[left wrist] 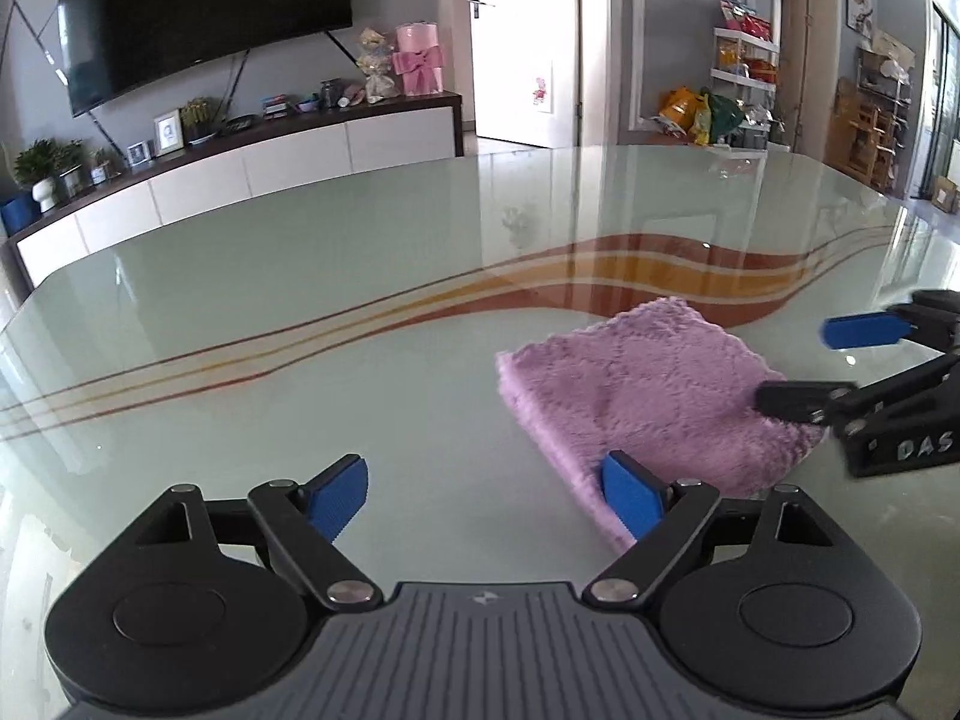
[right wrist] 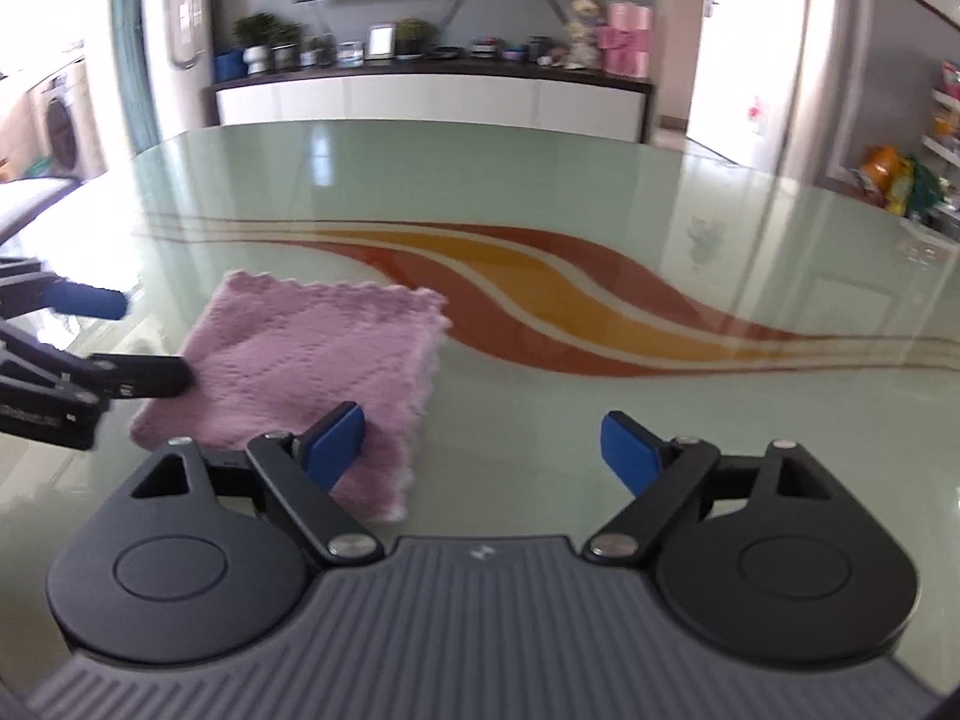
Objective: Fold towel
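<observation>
1. Nearest the left wrist camera, the left claw [left wrist: 486,495] stands wide open with nothing between its blue pads; its right pad [left wrist: 630,501] overlaps the near edge of the pink towel [left wrist: 648,396], though whether it touches the cloth cannot be told.
2. From that view the towel lies folded into a small square at about 2 o'clock, flat on the glass tabletop [left wrist: 360,240].
3. At 3 o'clock in the same view, the right claw [left wrist: 834,360] enters from the frame edge, its jaws apart, one blue pad above the glass beyond the towel and the dark finger over the towel's right side.
4. In the right wrist view the right claw [right wrist: 483,450] is also spread open and empty; its left pad [right wrist: 333,447] sits over the towel's near right part, the other pad over bare glass.
5. Here the towel [right wrist: 300,372] lies at about 10 o'clock, its scalloped edges toward the far and right sides, just beside the red and orange wave stripe [right wrist: 540,294] printed in the tabletop.
6. At 9 o'clock the left claw [right wrist: 138,339] shows open, its dark finger over the towel's left edge.
7. Beyond the tabletop stand a white low cabinet [right wrist: 432,99] with potted plants and a pink gift box [right wrist: 627,39], under a wall television [left wrist: 198,18].
</observation>
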{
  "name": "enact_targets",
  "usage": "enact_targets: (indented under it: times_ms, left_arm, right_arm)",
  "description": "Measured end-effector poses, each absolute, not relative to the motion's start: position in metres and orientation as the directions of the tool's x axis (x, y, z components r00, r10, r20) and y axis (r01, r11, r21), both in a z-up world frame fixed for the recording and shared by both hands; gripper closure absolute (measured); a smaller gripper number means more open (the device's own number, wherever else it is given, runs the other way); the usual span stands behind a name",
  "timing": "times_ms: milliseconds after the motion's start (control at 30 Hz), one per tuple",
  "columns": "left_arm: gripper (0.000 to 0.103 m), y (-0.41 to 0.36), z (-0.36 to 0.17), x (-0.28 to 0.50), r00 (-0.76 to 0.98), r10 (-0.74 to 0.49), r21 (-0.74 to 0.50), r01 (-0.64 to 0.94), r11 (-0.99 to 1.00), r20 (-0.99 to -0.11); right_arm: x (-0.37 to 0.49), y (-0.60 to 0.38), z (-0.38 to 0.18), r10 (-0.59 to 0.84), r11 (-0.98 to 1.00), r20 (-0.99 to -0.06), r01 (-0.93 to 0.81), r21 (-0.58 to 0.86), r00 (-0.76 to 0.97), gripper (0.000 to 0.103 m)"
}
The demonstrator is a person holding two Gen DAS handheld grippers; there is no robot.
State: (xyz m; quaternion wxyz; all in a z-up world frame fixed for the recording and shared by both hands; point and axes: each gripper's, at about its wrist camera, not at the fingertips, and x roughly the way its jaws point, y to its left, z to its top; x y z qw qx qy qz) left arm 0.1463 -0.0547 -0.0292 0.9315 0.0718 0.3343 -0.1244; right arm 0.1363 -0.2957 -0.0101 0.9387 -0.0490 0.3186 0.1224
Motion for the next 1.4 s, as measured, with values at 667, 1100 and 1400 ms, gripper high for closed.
enact_targets:
  times_ms: [667,1100,1400]
  left_arm:
    - [0.017,-0.046,-0.022,0.160,0.799,-0.056,0.142,0.174,0.974,-0.599]
    - [0.014,-0.068,-0.024,0.197,0.802,-0.036,0.166,0.168,0.972,-0.596]
    - [0.010,-0.061,-0.022,0.195,0.825,0.015,0.188,0.110,0.976,-0.564]
  right_arm:
    - [0.154,-0.308,-0.010,0.103,0.988,-0.568,-0.151,-0.037,0.817,0.018]
    - [0.197,-0.274,-0.023,0.192,0.960,-0.596,-0.276,-0.052,0.780,0.013]
    - [0.158,-0.314,-0.012,0.057,0.998,-0.542,-0.065,0.004,0.839,0.008]
